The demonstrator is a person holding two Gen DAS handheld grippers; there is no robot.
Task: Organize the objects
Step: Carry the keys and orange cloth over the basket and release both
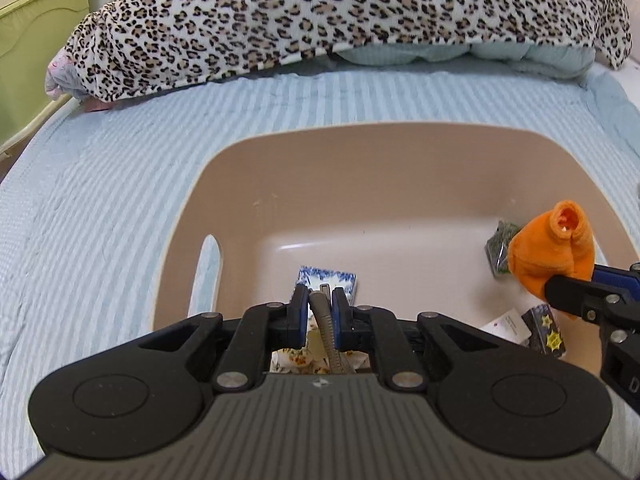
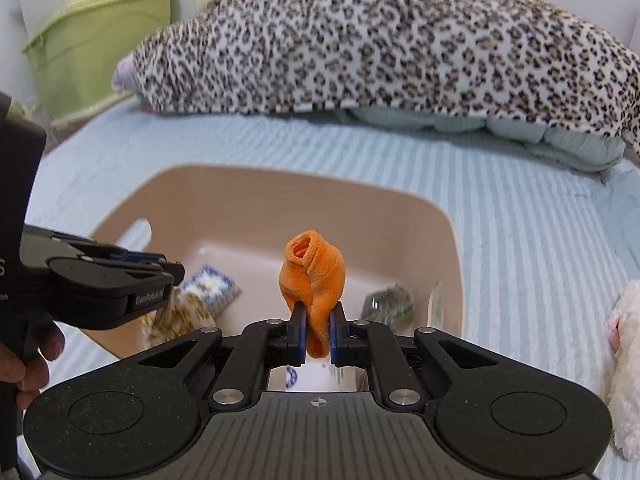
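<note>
Over a beige tub (image 1: pixel 360 152) set on a striped blue bed (image 1: pixel 100 184), I hold both grippers loaded. My right gripper (image 2: pixel 318 336) is clenched on the lower fold of an orange plush cloth (image 2: pixel 314 276), which stands up above the tub's right half. My left gripper (image 1: pixel 321 312) is clamped on a slim grey ribbed handle (image 1: pixel 323 320) above the tub's near-left part, just over a blue-and-white packet (image 1: pixel 326 278).

Already on the tub floor: a green packet (image 1: pixel 498 248) by the right wall and a dark star-printed packet (image 1: pixel 548 330) toward the near-right corner.

The risk, as I judge it: the cloth is pinched only at its bottom edge, so it could sag or slide free early, and the two grippers work close together over one tub and could knock.

I cannot tell what the grey tool is; its ends are hidden by my fingers and body. A floral packet (image 1: pixel 298 358) below is mostly covered, and the right view blurs the tub's contents.
</note>
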